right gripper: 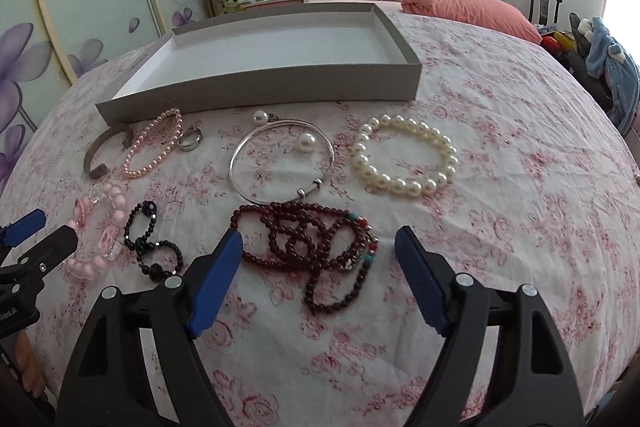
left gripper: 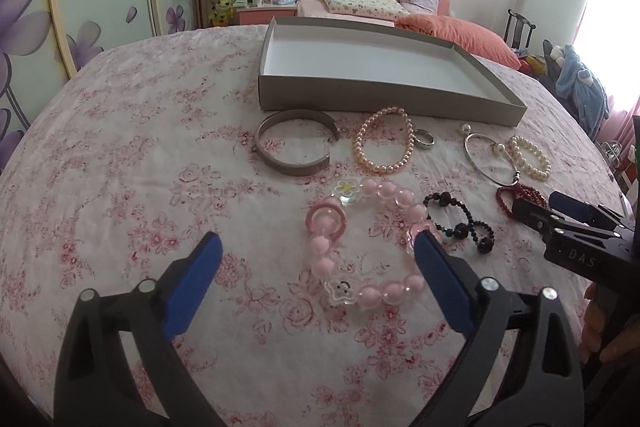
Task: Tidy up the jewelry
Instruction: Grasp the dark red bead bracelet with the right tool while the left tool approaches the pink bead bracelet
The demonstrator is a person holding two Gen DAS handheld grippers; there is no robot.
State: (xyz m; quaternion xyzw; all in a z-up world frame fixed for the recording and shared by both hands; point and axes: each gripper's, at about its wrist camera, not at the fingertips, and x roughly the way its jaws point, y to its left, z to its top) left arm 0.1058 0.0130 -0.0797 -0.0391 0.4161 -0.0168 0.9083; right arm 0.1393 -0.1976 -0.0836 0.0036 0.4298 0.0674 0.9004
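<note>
Two grippers: left gripper (left gripper: 318, 247) and right gripper (right gripper: 318, 241), both held above a floral bedsheet (left gripper: 140, 187).
Left fingers: spread apart, nothing clasped — one blue pad (left gripper: 434, 275) is seen at the edge of the pink bead bracelet (left gripper: 372, 239).
Right fingers: spread apart, nothing clasped — positioned either side of the dark red bead strand (right gripper: 316, 247).
Other jewelry: silver cuff (left gripper: 296, 143), peach pearl bracelet (left gripper: 384, 143), ring (left gripper: 424, 139), thin bangle (right gripper: 280, 159), white pearl bracelet (right gripper: 404, 159), black bead bracelet (right gripper: 154, 247).
Box: grey tray (right gripper: 280, 83), set just behind the jewelry.
</note>
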